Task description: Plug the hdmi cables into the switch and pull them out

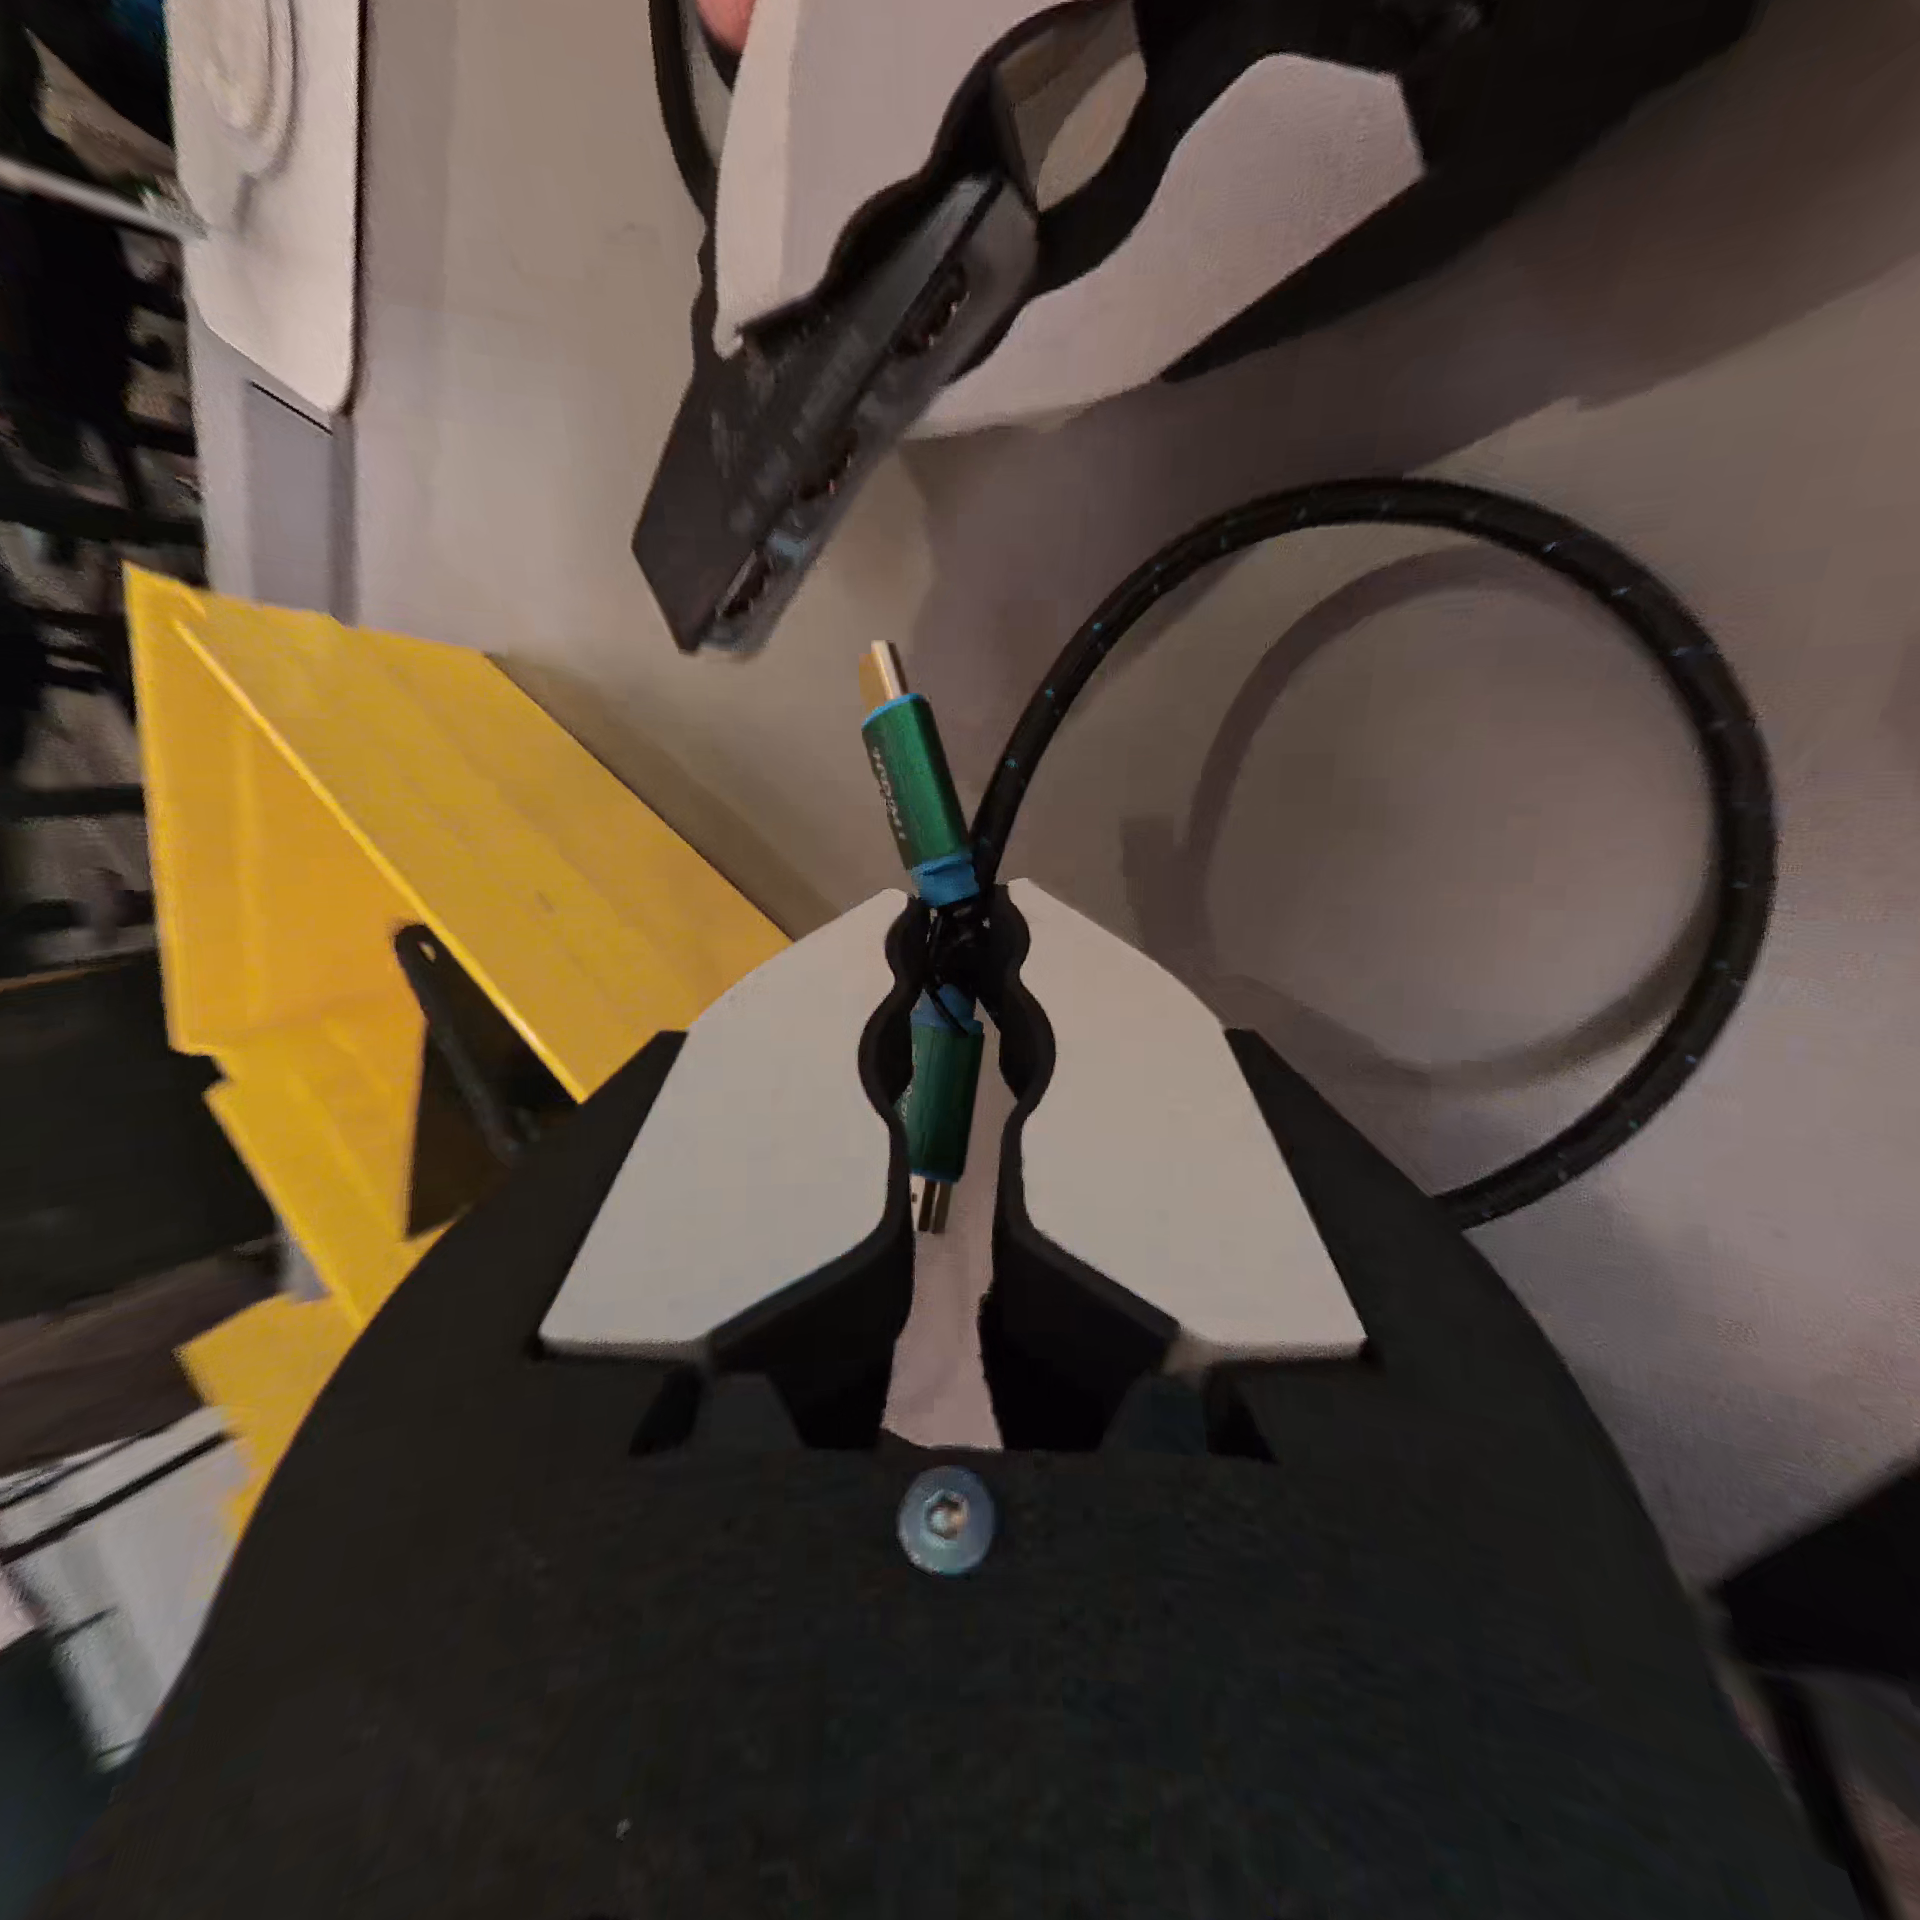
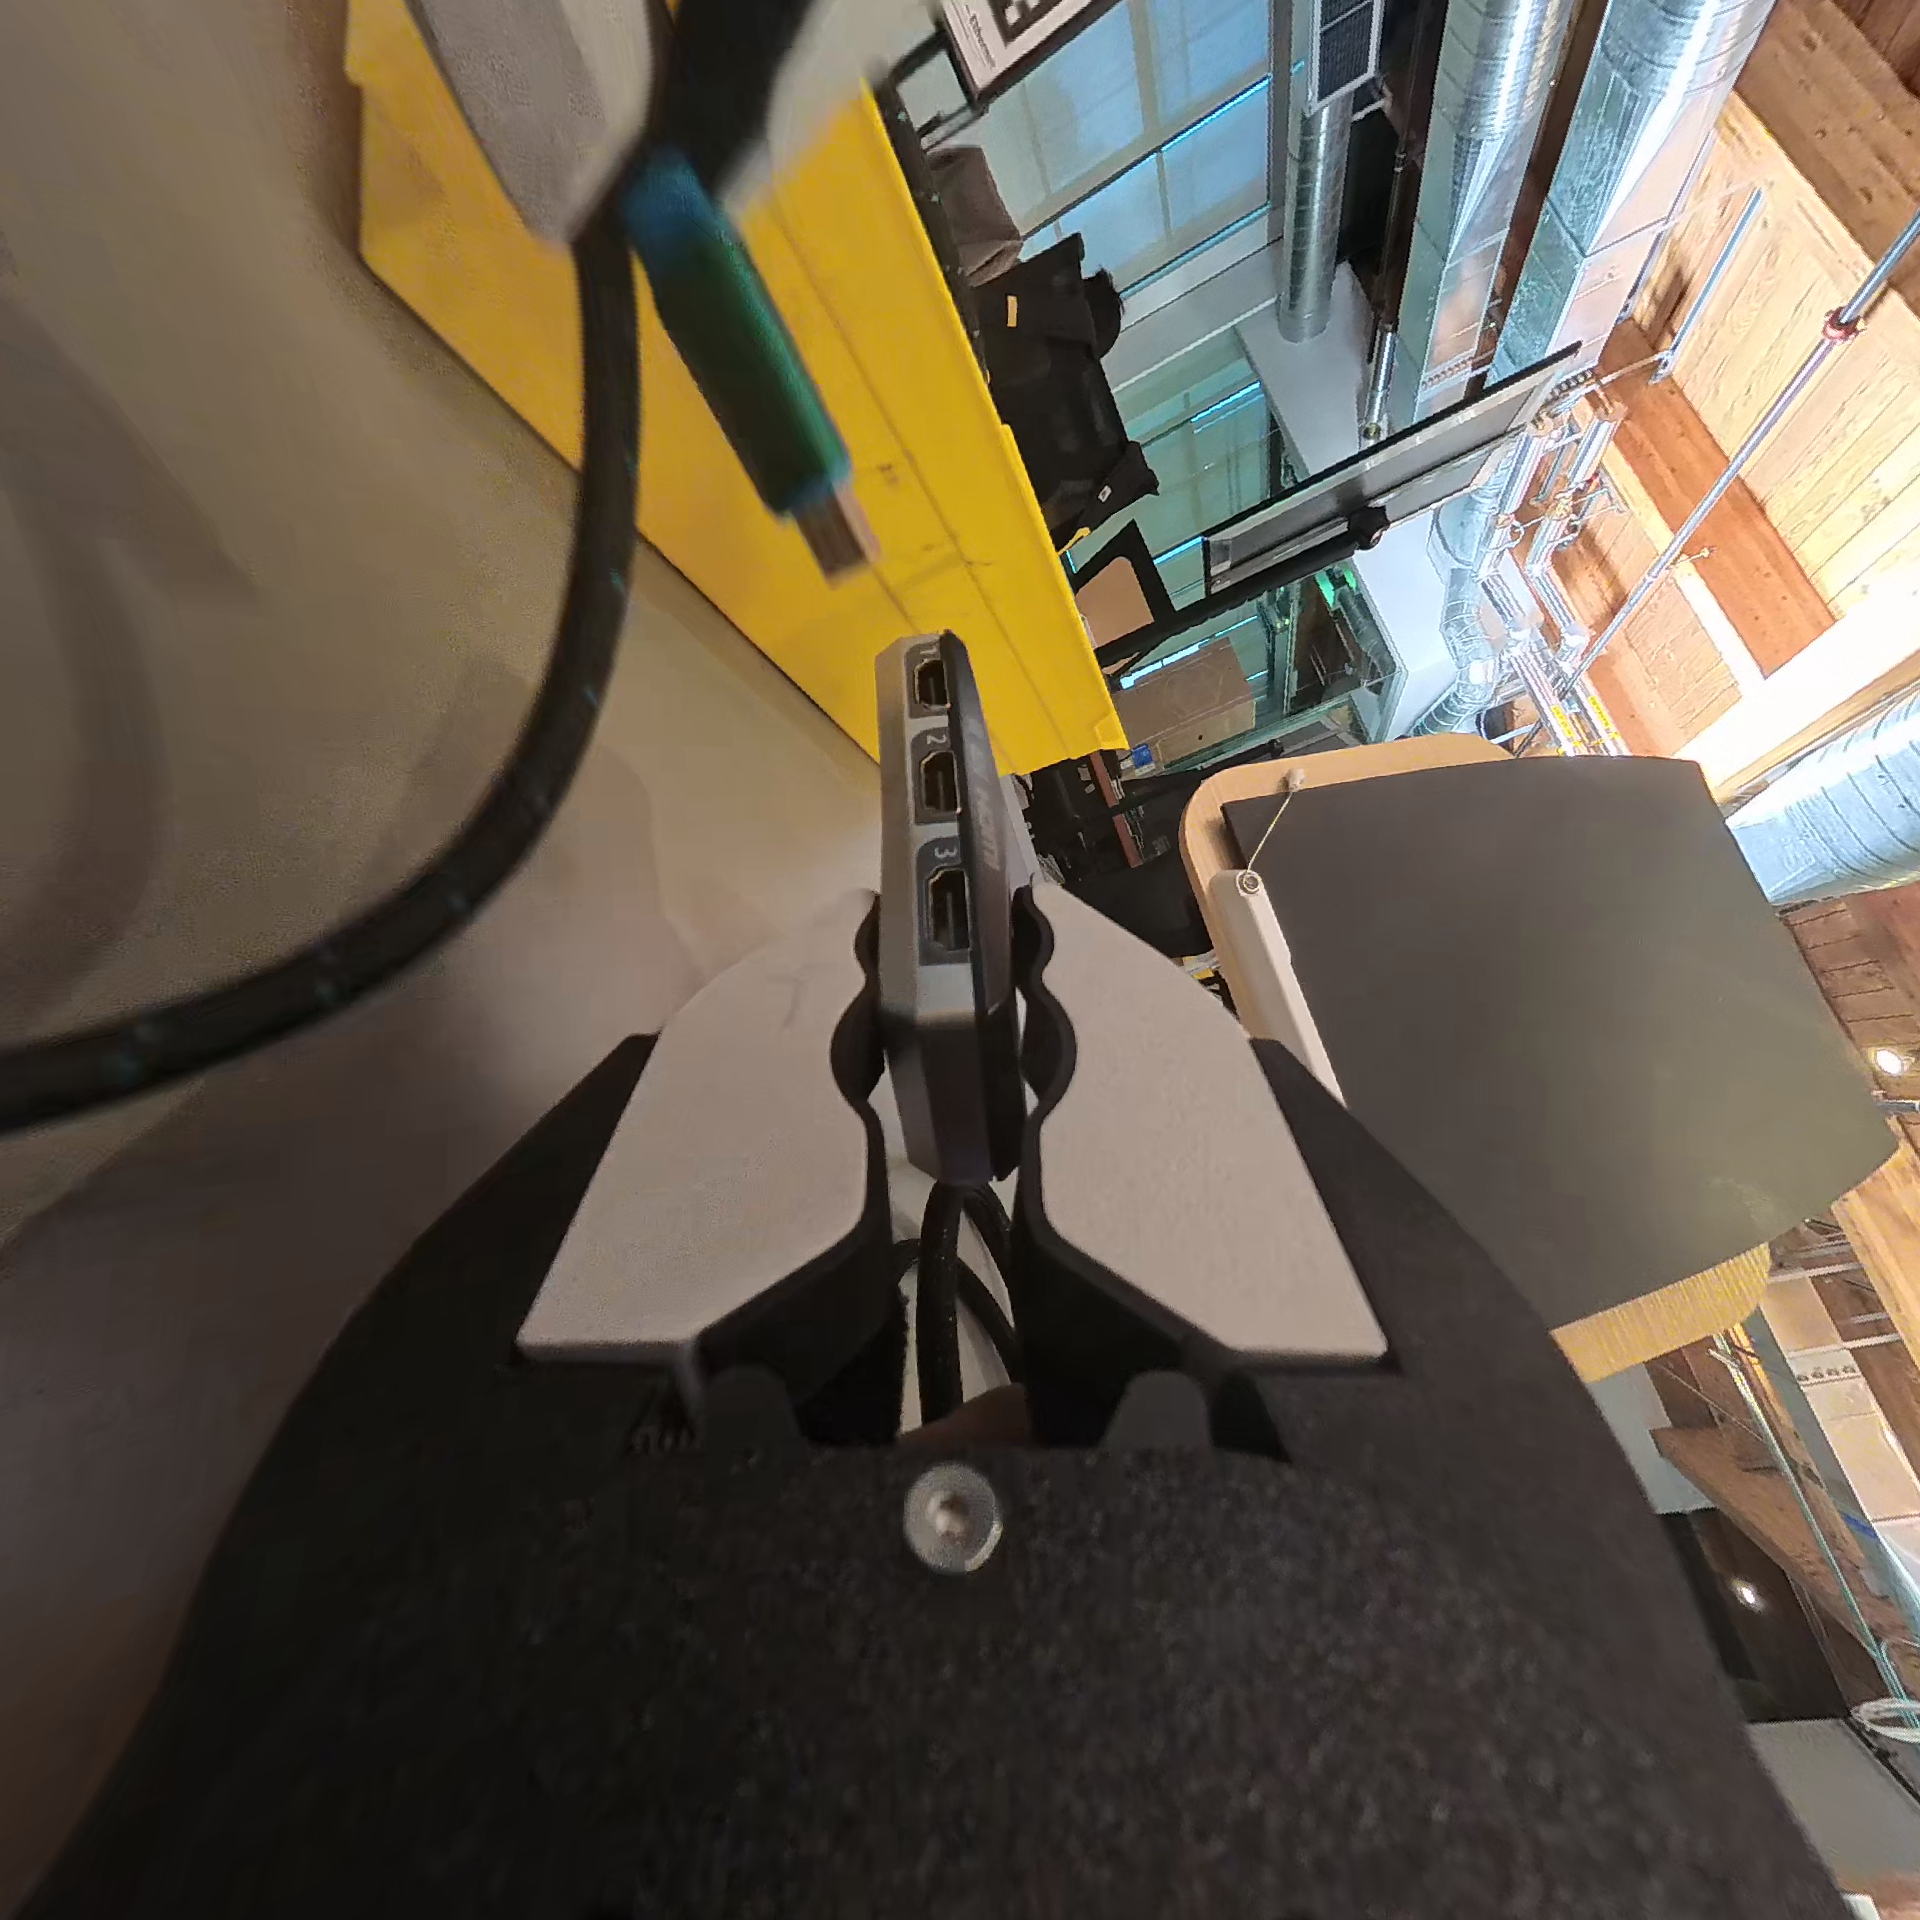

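Observation:
In the left wrist view my left gripper (image 1: 951,904) is shut on the black braided HDMI cable (image 1: 1621,790), just behind its green plug (image 1: 914,774). The plug's gold tip points at the dark grey switch (image 1: 774,468), a short gap away. A second green plug (image 1: 940,1107) hangs between the fingers. My right gripper (image 2: 951,920) is shut on the switch (image 2: 935,831), with three ports facing the blurred green plug (image 2: 743,338) at upper left. The right gripper also shows in the left wrist view (image 1: 997,208). The cable (image 2: 499,790) loops below.
A yellow box (image 1: 416,790) lies on the white table to the left; it also shows in the right wrist view (image 2: 883,343). A black bracket (image 1: 457,1081) stands by it. A black-and-wood panel (image 2: 1507,1039) is at the right. Tip to tip, the grippers are about 10 cm apart.

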